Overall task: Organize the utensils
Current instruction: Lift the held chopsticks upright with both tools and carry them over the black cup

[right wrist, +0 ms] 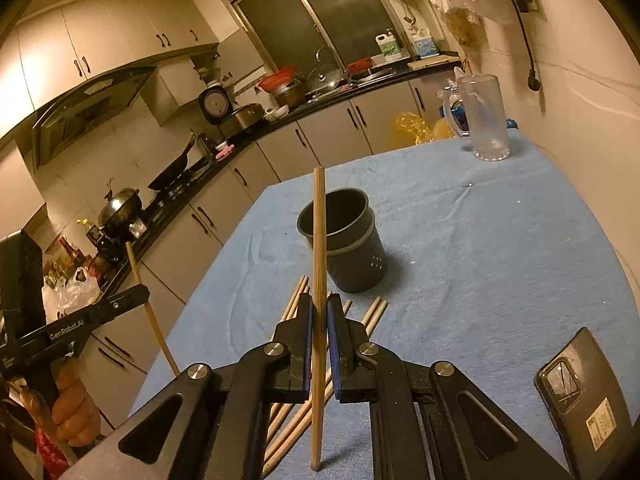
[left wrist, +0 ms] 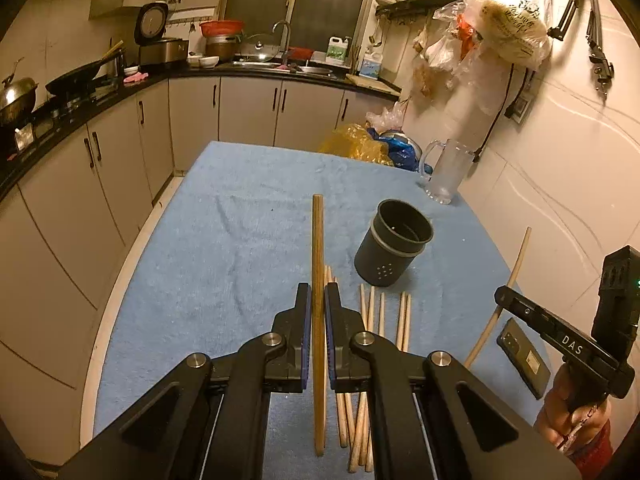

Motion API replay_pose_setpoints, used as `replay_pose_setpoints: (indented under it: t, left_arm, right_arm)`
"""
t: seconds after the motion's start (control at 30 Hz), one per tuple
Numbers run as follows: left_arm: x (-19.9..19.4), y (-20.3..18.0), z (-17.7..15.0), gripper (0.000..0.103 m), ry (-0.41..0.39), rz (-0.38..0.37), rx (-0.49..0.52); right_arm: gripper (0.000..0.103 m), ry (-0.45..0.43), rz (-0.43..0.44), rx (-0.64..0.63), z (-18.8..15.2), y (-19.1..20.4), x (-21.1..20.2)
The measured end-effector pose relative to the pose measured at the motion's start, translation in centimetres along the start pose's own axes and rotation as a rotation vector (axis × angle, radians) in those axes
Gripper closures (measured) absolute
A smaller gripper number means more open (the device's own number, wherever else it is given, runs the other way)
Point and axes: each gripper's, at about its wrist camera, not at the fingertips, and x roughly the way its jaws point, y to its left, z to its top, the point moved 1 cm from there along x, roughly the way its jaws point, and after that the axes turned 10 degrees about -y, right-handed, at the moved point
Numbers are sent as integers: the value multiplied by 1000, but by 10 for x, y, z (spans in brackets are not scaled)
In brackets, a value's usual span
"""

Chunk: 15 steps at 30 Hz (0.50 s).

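A dark grey utensil cup point(left wrist: 393, 249) stands upright on the blue towel point(left wrist: 224, 240); it also shows in the right wrist view point(right wrist: 344, 240). Several wooden chopsticks point(left wrist: 384, 320) lie on the towel in front of it, also in the right wrist view point(right wrist: 372, 316). My left gripper point(left wrist: 318, 300) is shut on one chopstick point(left wrist: 318, 248), held above the towel. My right gripper point(right wrist: 319, 312) is shut on another chopstick point(right wrist: 319, 240), its tip pointing past the cup. Each gripper shows in the other's view, the right point(left wrist: 500, 294) with a pale chopstick point(left wrist: 516, 268), the left point(right wrist: 140, 292) with its chopstick point(right wrist: 138, 272).
A glass mug point(left wrist: 444, 172) stands at the towel's far right corner, by plastic bags point(left wrist: 360, 144). A black phone point(right wrist: 580, 404) lies on the towel at the right. Kitchen counter point(left wrist: 100, 96) with pans runs along the left; the wall is close on the right.
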Motion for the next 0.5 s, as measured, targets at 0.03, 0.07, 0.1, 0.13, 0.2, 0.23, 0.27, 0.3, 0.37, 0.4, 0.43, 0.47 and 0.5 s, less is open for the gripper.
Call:
replay_pose_setpoints:
  t: [0.03,0.07,0.1,0.13,0.2,0.23,0.27,0.3,0.37,0.4,0.43,0.47,0.5]
  left_arm:
    - [-1,-1,1,97,-4,-1,3]
    - [-2,-2,3,97,-8,-2,8]
    - [-3,-3,4,97,-11,-2,12]
    - [-6,-3,5,97,-15,-5,14]
    - [-9,-3,8,97,-18,-11,16]
    - [-8,-5,10,97,-19,-11,19]
    - [-8,-6,12,97,-21,-13,22]
    - [-9,-7,14,97,-22,-17,24]
    - [-11,-9,18,97,-29,-20,29]
    - [-11,-10,20,97,-33,-22,31]
    - [-12,-12,24,97,-37,-25,33]
    - [-12,-13,28,97,-41,-27,34]
    - [-12,-14,31,97,-44,-30,34]
  right_arm:
    - [95,-3,2,0,1,1,-1]
    - [95,-8,1,-2,2,2,-2]
    - [95,-11,1,-3,1,3,-5]
    - [95,-14,3,-4,2,4,-6]
    - [95,-18,5,-6,4,5,-8]
    - [95,-19,4,-7,4,5,-7]
    - [95,-21,4,-5,6,4,-8]
    - [95,-23,6,-3,7,4,-9]
    - [95,-33,7,-1,11,4,-11]
    - [95,-38,5,-2,13,4,-12]
    - [95,-44,3,-1,16,5,-12]
    - [95,-48,3,-1,18,5,-13]
    - [95,-52,4,0,21,5,-13]
